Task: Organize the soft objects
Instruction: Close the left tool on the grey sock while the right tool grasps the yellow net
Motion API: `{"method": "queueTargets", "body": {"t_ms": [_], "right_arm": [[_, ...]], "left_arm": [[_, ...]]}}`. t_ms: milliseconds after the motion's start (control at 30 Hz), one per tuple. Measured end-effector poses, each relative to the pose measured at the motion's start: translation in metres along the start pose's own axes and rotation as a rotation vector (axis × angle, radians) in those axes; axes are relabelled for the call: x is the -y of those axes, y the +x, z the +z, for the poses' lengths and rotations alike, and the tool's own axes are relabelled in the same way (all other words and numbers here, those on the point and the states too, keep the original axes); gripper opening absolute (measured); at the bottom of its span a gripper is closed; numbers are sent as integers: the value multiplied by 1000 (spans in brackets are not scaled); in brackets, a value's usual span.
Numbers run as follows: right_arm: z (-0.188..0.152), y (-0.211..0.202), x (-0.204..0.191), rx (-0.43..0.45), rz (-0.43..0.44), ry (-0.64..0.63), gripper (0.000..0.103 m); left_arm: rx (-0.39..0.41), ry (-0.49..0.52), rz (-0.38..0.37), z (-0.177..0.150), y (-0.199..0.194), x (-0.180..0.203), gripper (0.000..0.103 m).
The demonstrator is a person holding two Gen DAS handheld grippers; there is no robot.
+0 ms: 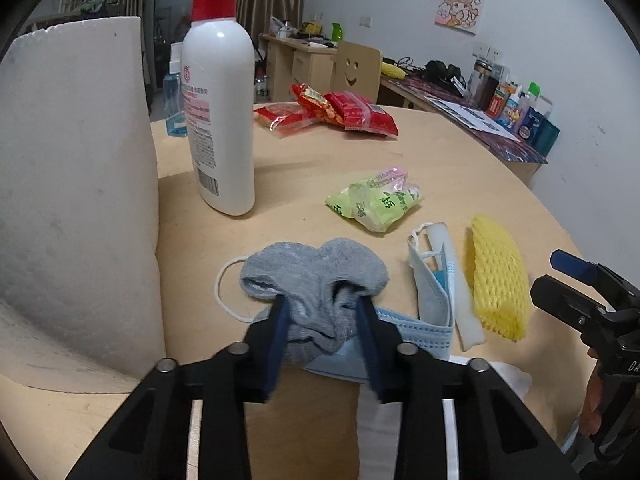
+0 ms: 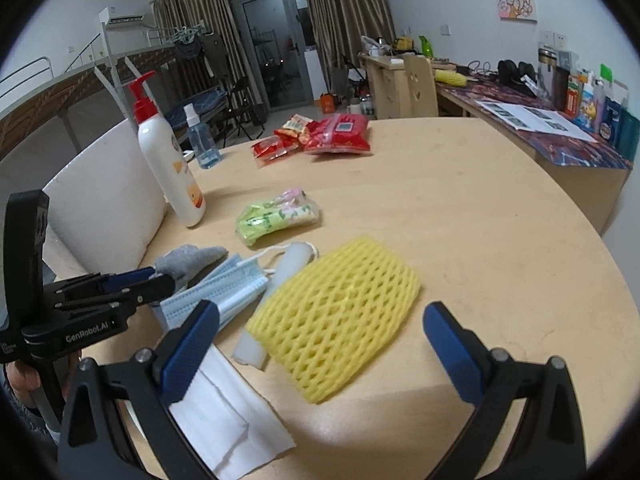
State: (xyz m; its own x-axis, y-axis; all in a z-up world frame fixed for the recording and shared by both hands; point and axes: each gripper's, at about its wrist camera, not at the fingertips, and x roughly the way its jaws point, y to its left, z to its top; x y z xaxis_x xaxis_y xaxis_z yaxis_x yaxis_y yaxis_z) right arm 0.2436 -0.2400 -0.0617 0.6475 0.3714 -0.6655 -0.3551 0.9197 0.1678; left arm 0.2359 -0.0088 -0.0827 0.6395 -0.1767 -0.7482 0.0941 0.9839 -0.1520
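Observation:
My left gripper [image 1: 322, 306] is shut on a grey sock [image 1: 316, 280] that lies over blue face masks [image 1: 430, 300] near the table's front edge. It also shows in the right wrist view [image 2: 160, 276], with the sock [image 2: 188, 260] and masks [image 2: 224, 292]. A yellow foam net [image 2: 336, 320] lies on the table between the fingers of my open, empty right gripper [image 2: 320, 320]. The net also shows in the left wrist view [image 1: 496, 276]. A white foam strip [image 2: 288, 264] lies beside it. A white tissue [image 2: 232, 424] lies at the front.
A green tissue pack [image 1: 376, 202] lies mid-table. A white pump bottle [image 1: 220, 120] and a large paper roll [image 1: 76, 200] stand at the left. Red snack bags [image 1: 332, 114] and a small blue spray bottle [image 2: 200, 140] sit at the far side. The round table's edge [image 1: 560, 236] curves at the right.

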Motion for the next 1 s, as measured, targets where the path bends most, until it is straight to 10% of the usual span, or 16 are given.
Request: {"method": "queueTargets", "body": {"t_ms": [433, 1000], "right_arm": [[2, 23, -9, -93, -88, -39, 95], [-5, 27, -2, -129, -160, -18, 13]], "left_arm": [[48, 38, 3, -3, -9, 3, 11], [117, 45, -15, -5, -24, 4, 11]]}}
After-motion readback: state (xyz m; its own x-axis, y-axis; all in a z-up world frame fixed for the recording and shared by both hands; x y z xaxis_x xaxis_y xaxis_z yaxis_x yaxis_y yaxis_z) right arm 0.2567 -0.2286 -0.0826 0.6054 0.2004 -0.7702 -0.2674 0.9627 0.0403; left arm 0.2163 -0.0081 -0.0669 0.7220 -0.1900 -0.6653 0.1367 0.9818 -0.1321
